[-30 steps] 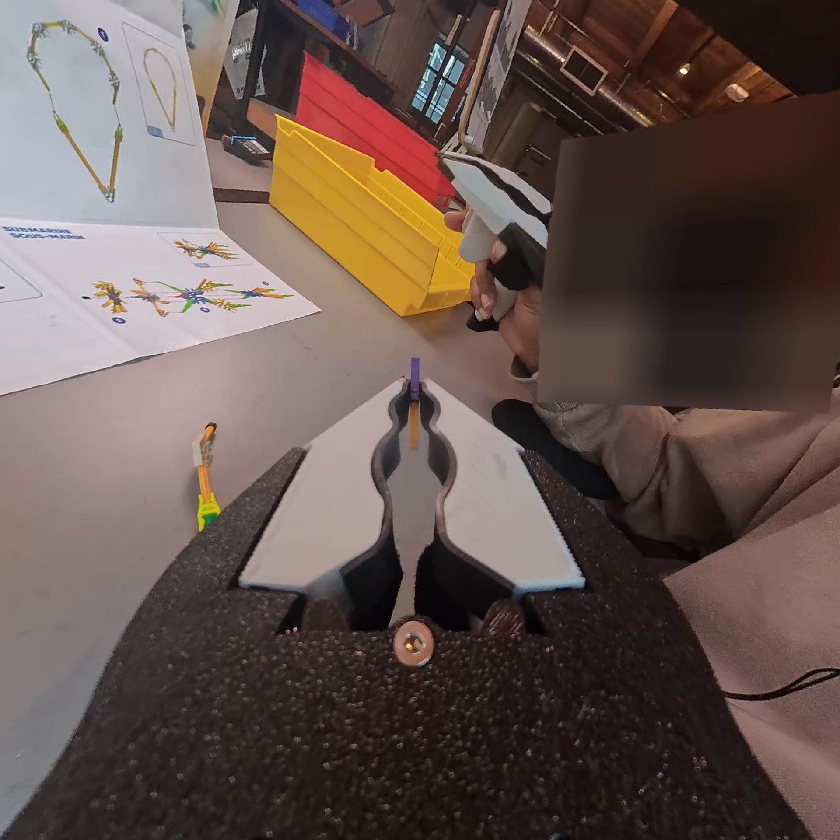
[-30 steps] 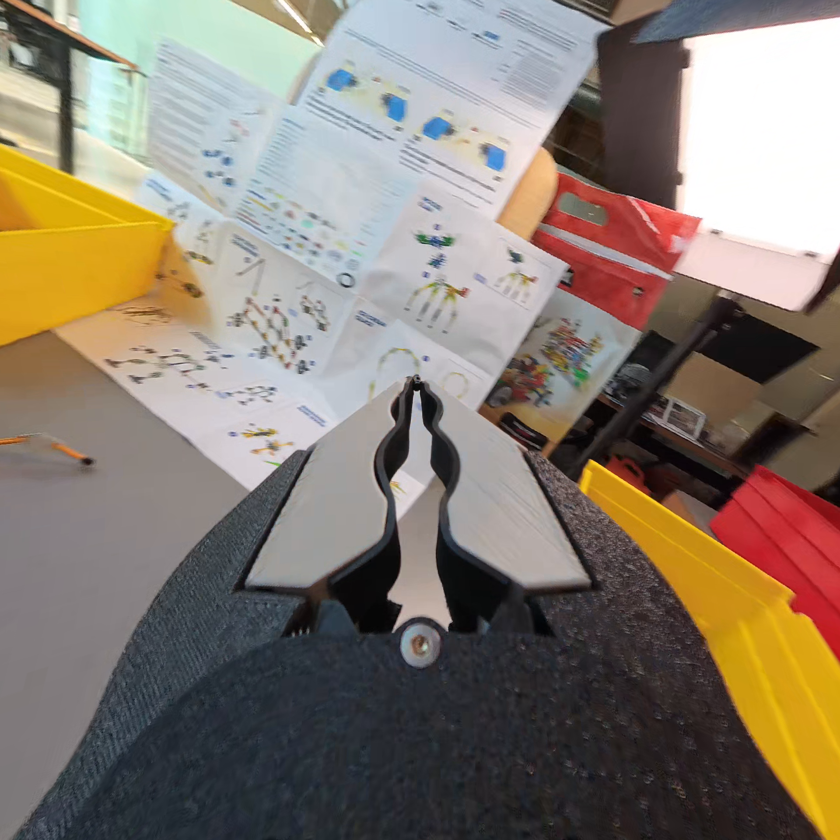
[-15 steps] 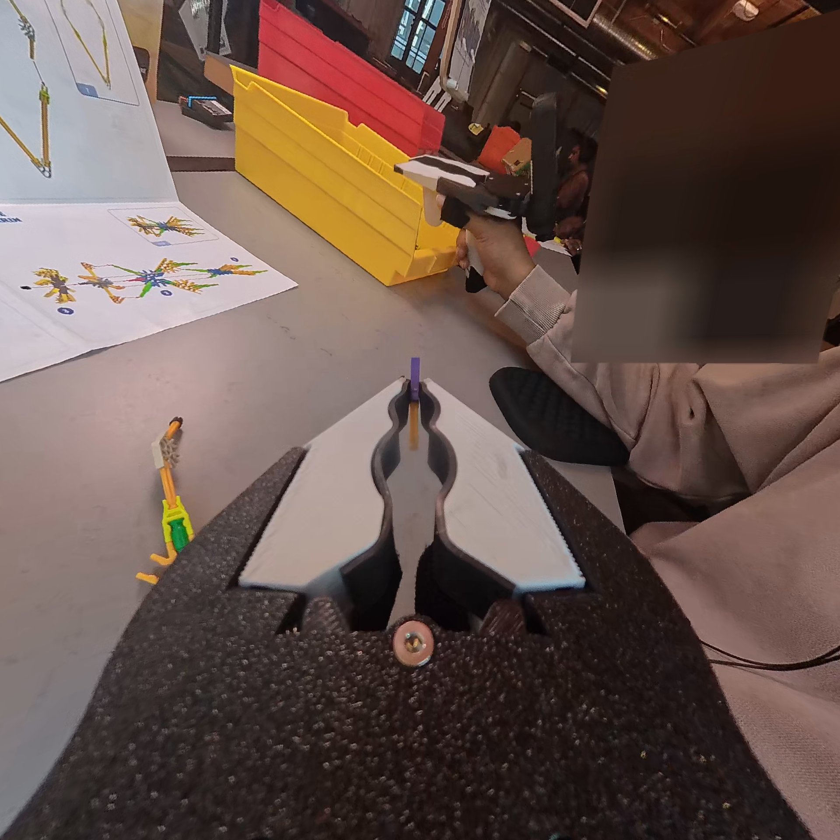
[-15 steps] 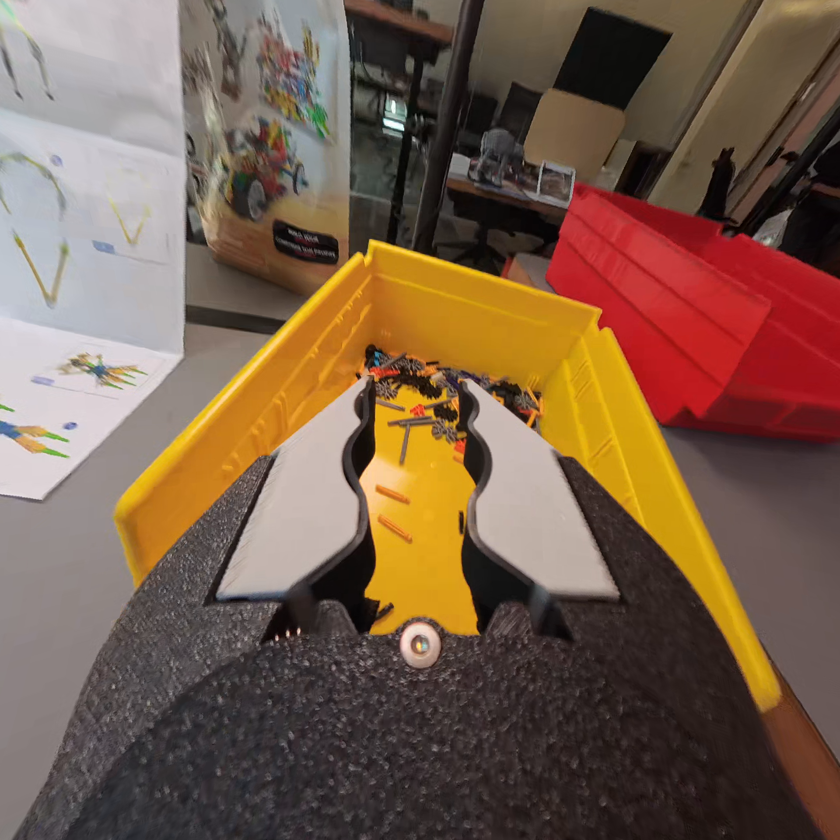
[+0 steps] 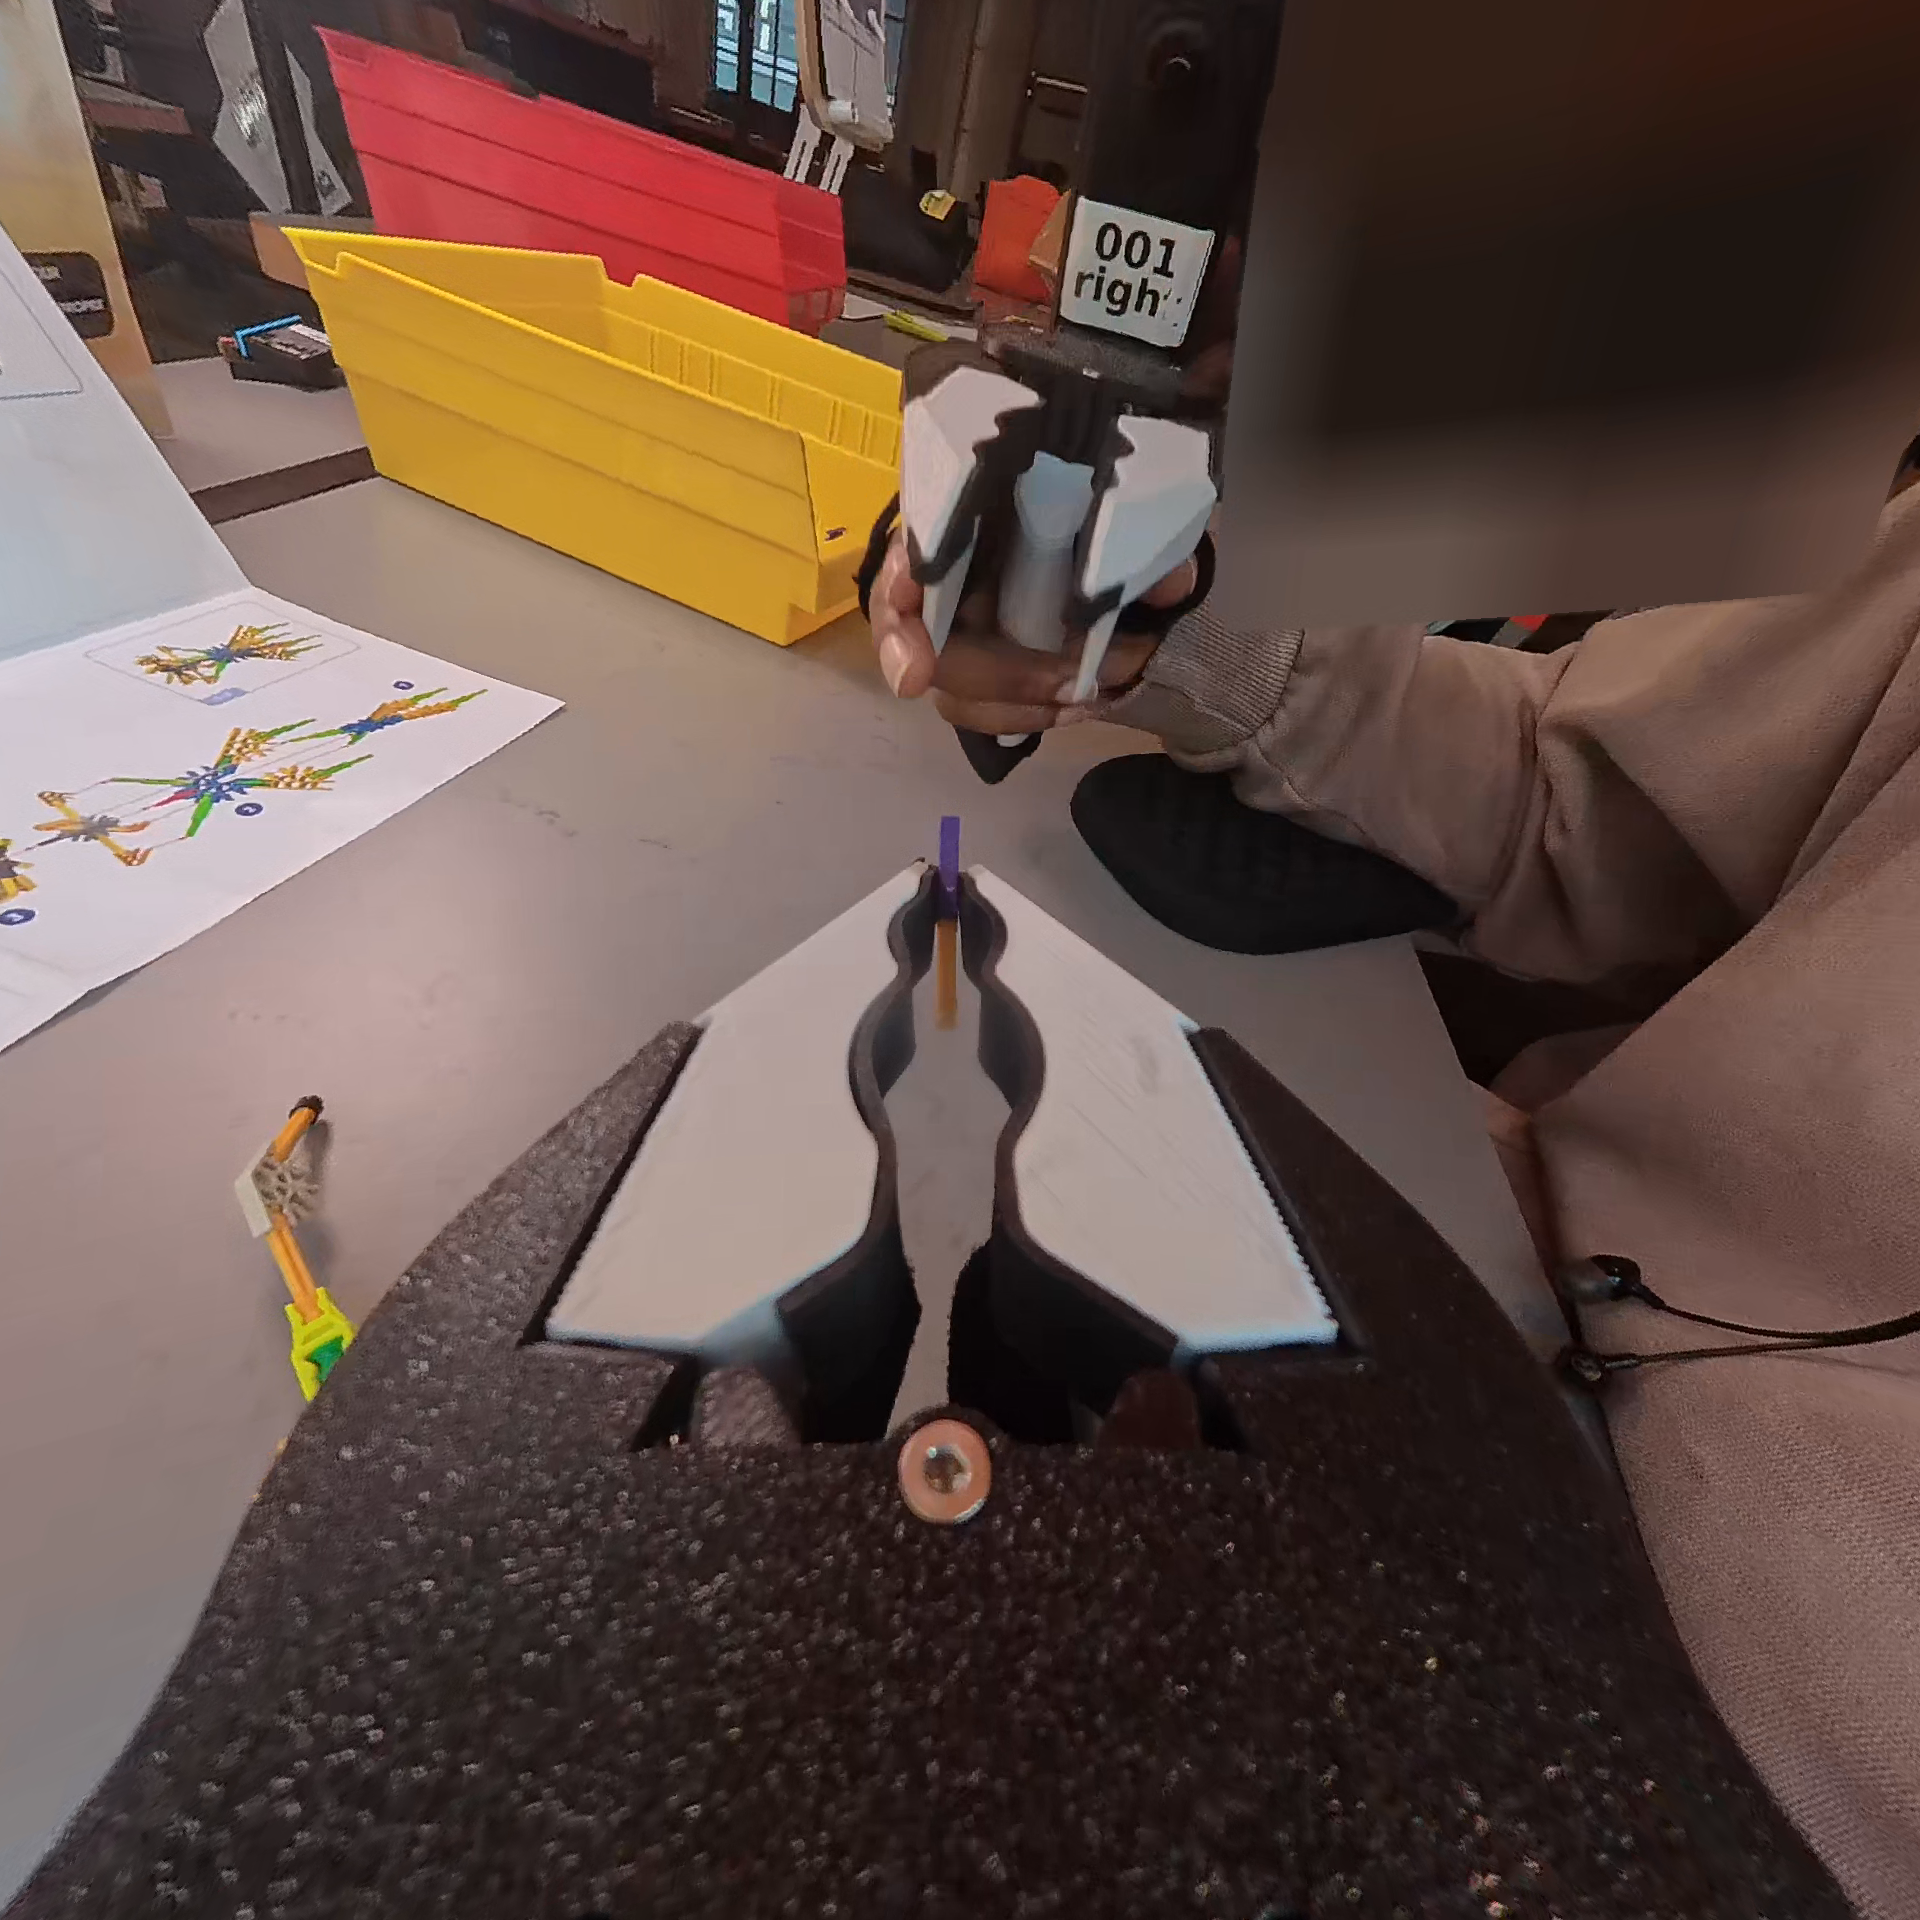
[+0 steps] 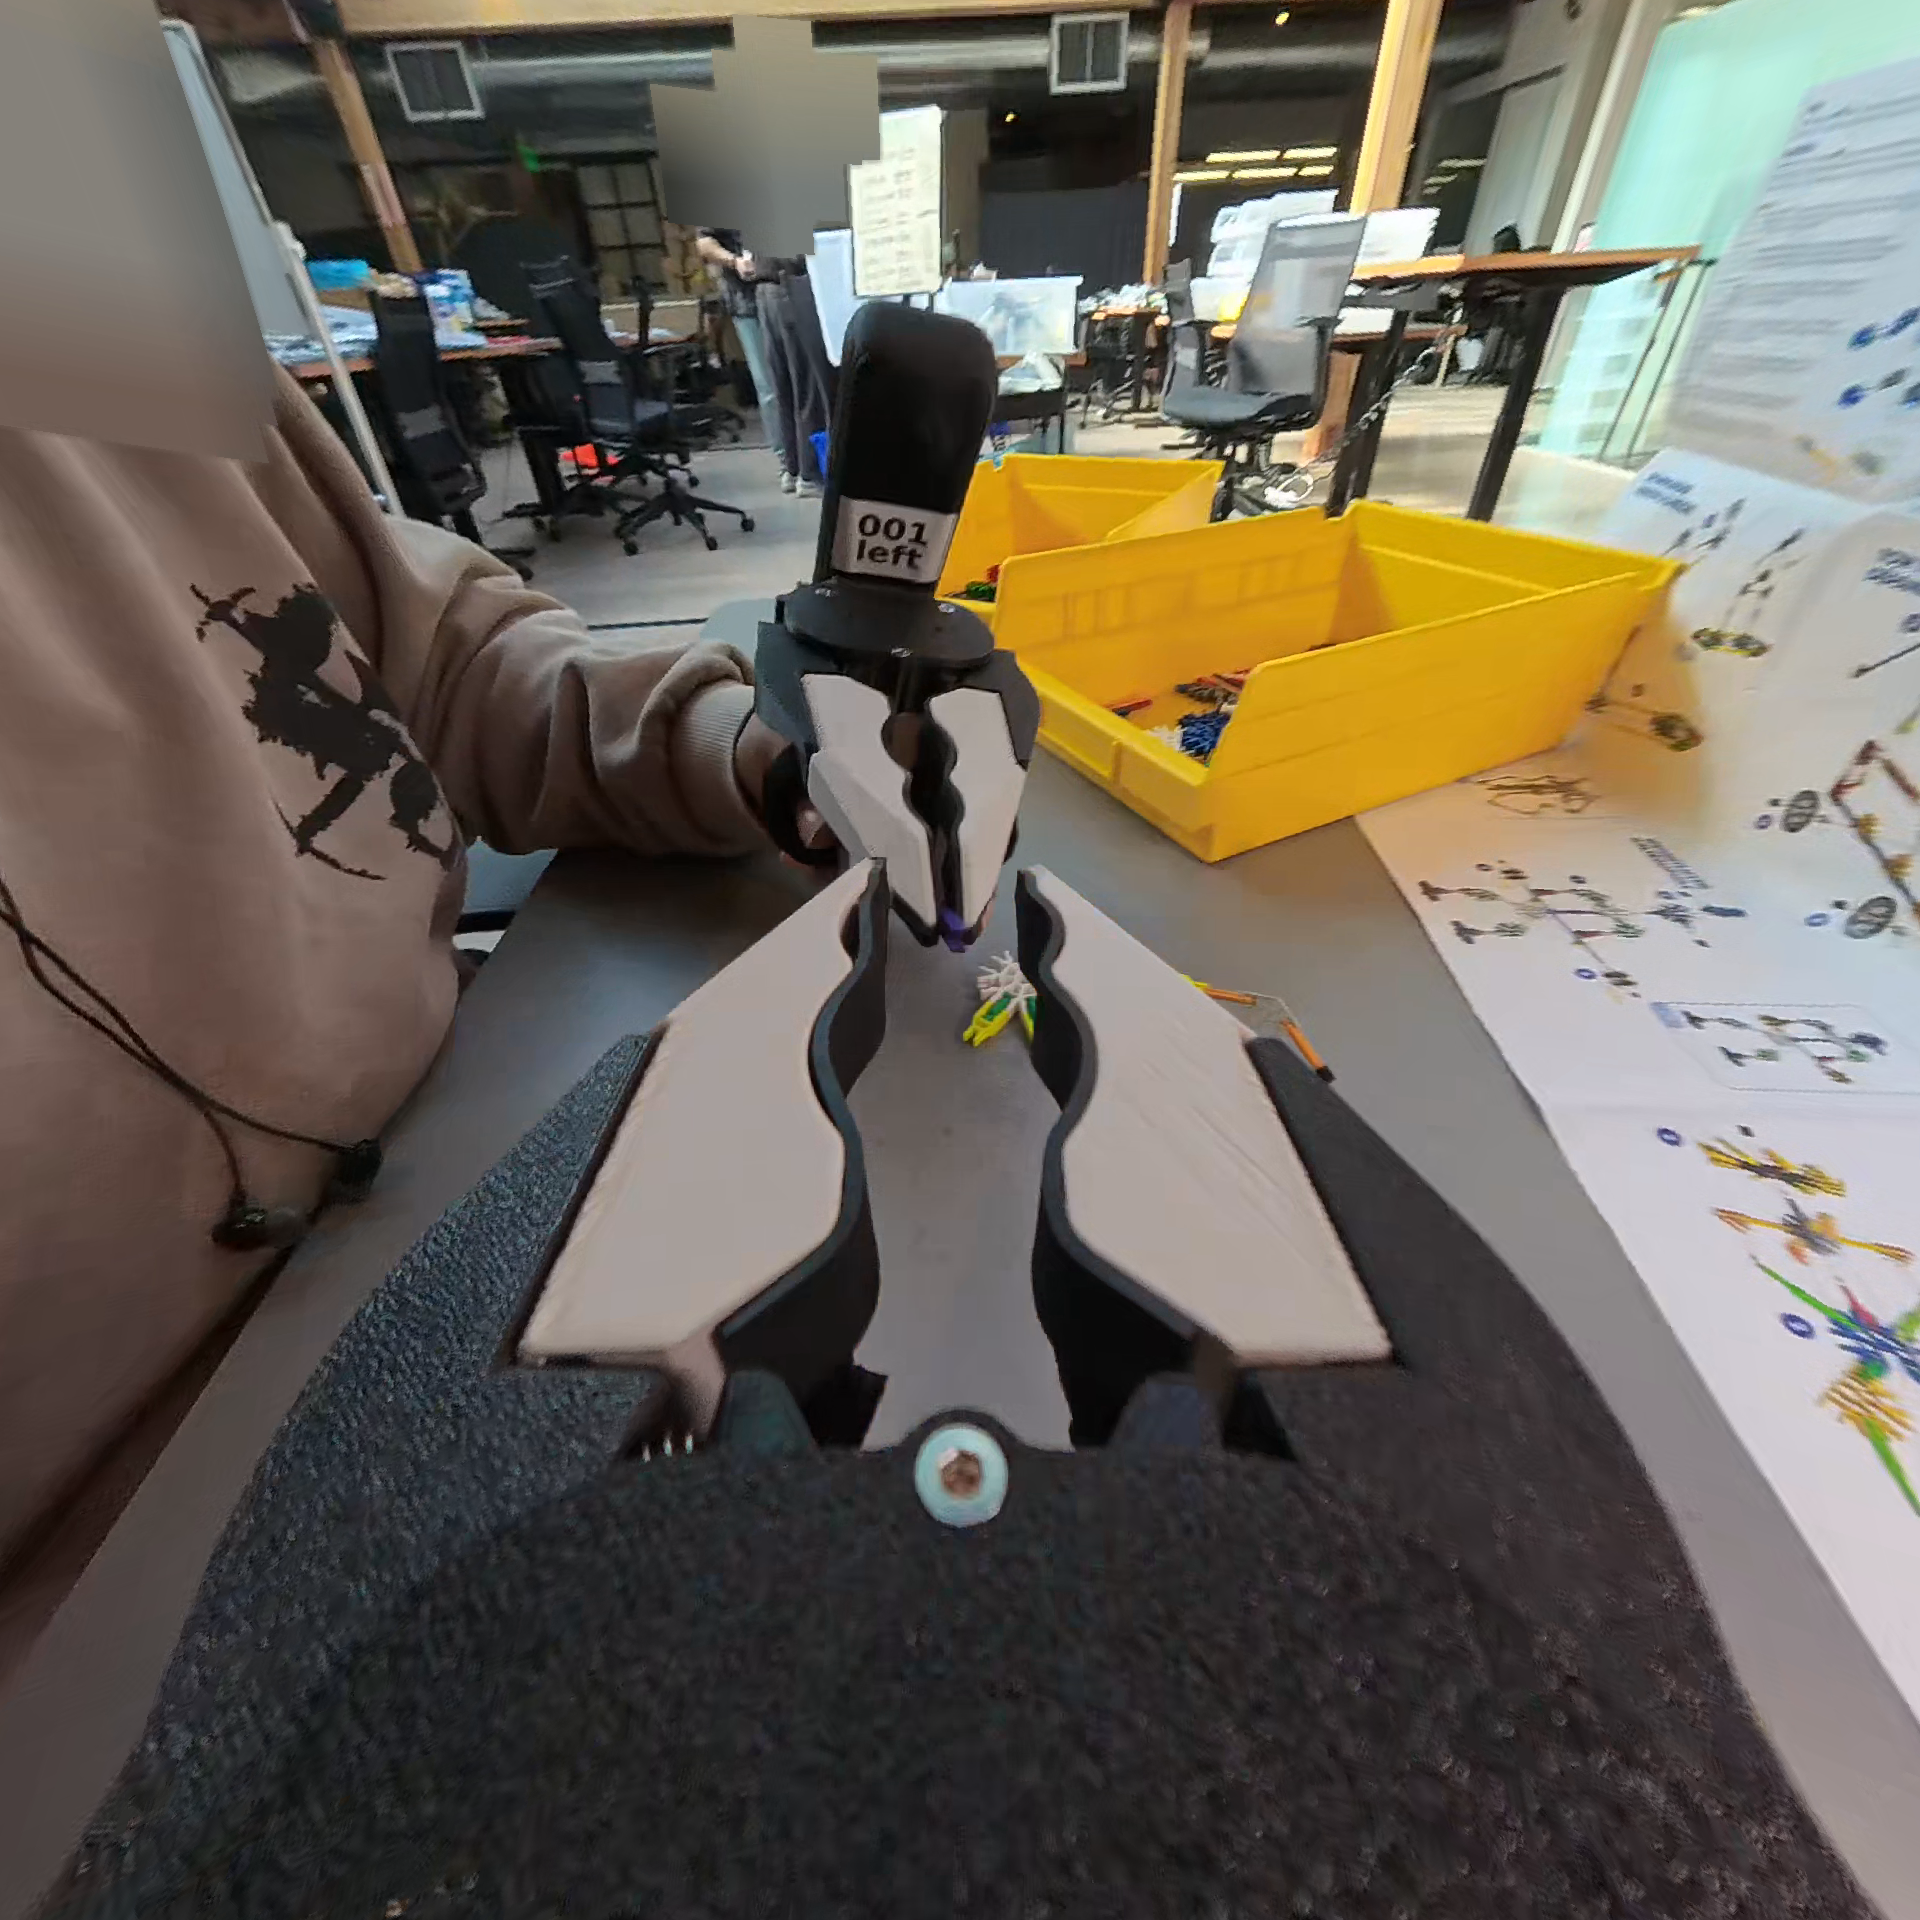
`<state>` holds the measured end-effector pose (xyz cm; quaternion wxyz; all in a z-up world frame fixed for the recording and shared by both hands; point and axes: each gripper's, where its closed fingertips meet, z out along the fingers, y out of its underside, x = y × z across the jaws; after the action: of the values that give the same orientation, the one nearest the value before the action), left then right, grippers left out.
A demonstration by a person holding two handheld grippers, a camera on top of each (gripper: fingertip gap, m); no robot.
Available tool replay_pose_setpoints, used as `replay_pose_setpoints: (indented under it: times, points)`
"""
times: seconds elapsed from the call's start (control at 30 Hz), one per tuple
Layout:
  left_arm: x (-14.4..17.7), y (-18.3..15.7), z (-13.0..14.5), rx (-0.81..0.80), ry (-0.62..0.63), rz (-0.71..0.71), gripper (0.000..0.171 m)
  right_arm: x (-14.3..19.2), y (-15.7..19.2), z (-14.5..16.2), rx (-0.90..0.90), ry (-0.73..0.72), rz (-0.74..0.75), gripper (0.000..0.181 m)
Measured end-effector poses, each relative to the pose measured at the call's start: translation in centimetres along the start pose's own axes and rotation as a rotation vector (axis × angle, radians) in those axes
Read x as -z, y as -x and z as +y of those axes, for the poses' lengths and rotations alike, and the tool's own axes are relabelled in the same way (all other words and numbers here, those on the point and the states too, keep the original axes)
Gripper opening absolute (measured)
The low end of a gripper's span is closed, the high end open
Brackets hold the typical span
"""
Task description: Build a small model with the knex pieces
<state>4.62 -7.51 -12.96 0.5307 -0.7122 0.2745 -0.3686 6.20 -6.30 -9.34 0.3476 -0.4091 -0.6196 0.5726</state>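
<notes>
- The left gripper (image 5: 948, 868) is pinching a small purple connector (image 5: 949, 854) on a short orange rod (image 5: 945, 971); its tongs are pressed together on the piece, the purple tip poking out past the fingertips and the rod hanging back between the fingers.
- The right gripper (image 6: 951, 883) is facing the left one head-on above the grey tabletop (image 5: 582, 935), its tongs spread apart and gripping nothing; in the right wrist view the purple tip is showing just beyond the gap between them.
- A hand (image 5: 987, 665) in a beige sleeve (image 5: 1455, 748) is gripping the right gripper's handle near the tabletop's edge by the person.
- A small assembly (image 5: 291, 1236) of orange rods, a grey connector and a green-yellow end piece is lying flat on the tabletop, near the left gripper and apart from it.
- White instruction sheets (image 5: 208, 769) with coloured diagrams are lying spread along the tabletop's far side.
- A yellow bin (image 5: 582, 436) is sitting toward the tabletop's far end, with a red bin (image 5: 582, 197) just behind it.
- In the right wrist view, two more yellow bins (image 6: 1330, 665) are sitting along the opposite end, small mixed parts lying inside.
</notes>
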Motion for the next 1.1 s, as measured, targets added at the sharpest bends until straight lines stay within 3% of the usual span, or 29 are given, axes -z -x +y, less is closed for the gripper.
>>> replay_pose_setpoints:
  times: [0.4, 0.6, 0.73, 1.1]
  points:
    - [-0.1, -1.7, -0.3, -0.061, -0.009, 0.056, 0.003, -2.5, 1.6, 2.7, -0.042, 0.090, -0.078, 0.002]
    - [0.5, -1.4, -0.6, -0.063, -0.013, 0.043, 0.013, -1.5, 1.2, 1.2, -0.065, 0.006, -0.084, 0.002]
    - [1.0, -1.1, -1.1, -0.035, -0.032, 0.047, 0.011, -1.1, 1.0, 1.1, -0.058, 0.006, -0.070, 0.002]
    - [0.5, -1.5, 0.2, -0.028, 0.056, 0.067, 0.002, -2.1, 1.5, 2.8, -0.034, 0.105, -0.067, 0.005]
